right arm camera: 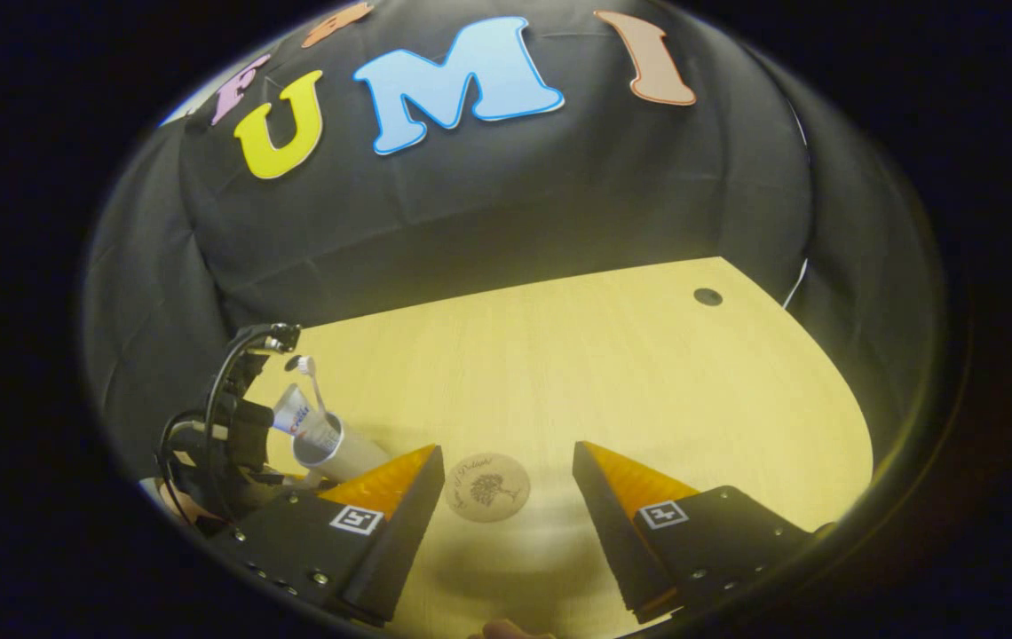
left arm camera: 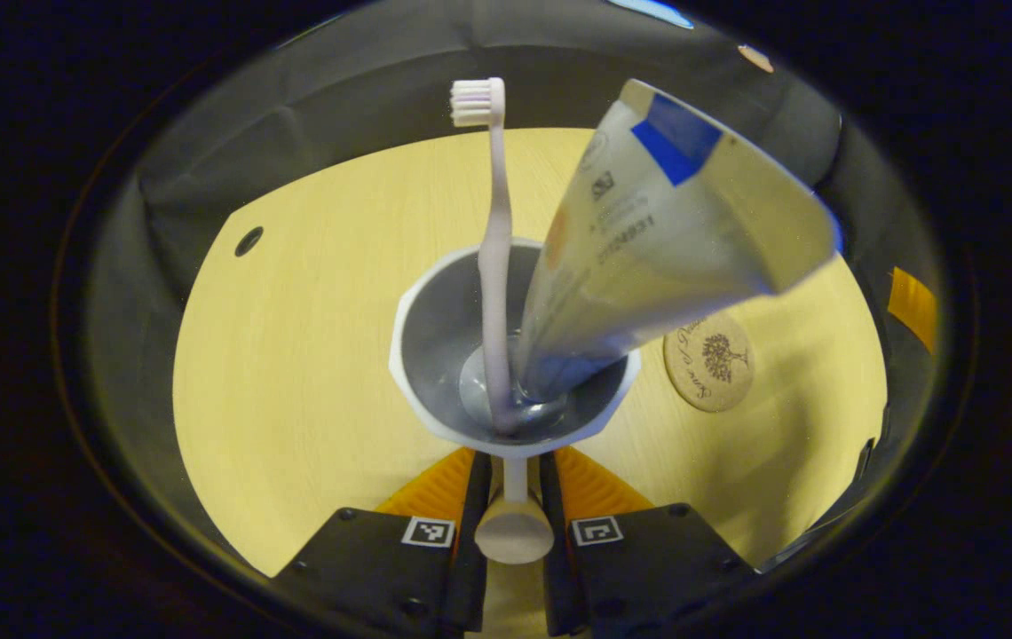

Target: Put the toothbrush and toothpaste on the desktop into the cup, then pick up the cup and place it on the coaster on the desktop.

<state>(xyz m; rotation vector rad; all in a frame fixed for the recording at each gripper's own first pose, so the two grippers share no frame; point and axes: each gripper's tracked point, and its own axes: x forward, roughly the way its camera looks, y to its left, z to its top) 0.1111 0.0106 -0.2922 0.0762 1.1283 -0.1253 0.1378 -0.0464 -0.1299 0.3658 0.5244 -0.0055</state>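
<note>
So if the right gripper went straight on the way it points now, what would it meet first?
Probably the coaster, lying on the desktop just ahead between the open right gripper; depth is hard to judge.

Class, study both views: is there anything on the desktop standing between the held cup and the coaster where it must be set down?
Nothing visible does. The left gripper holds the cup by its handle, and bare desktop lies between it and the coaster. The right gripper hangs open near the coaster.

The desk is made of light yellow wood. It has a small round dark hole near its far right corner. Black cloth hangs behind the far edge. A thin white cable runs down by the right edge.
</note>
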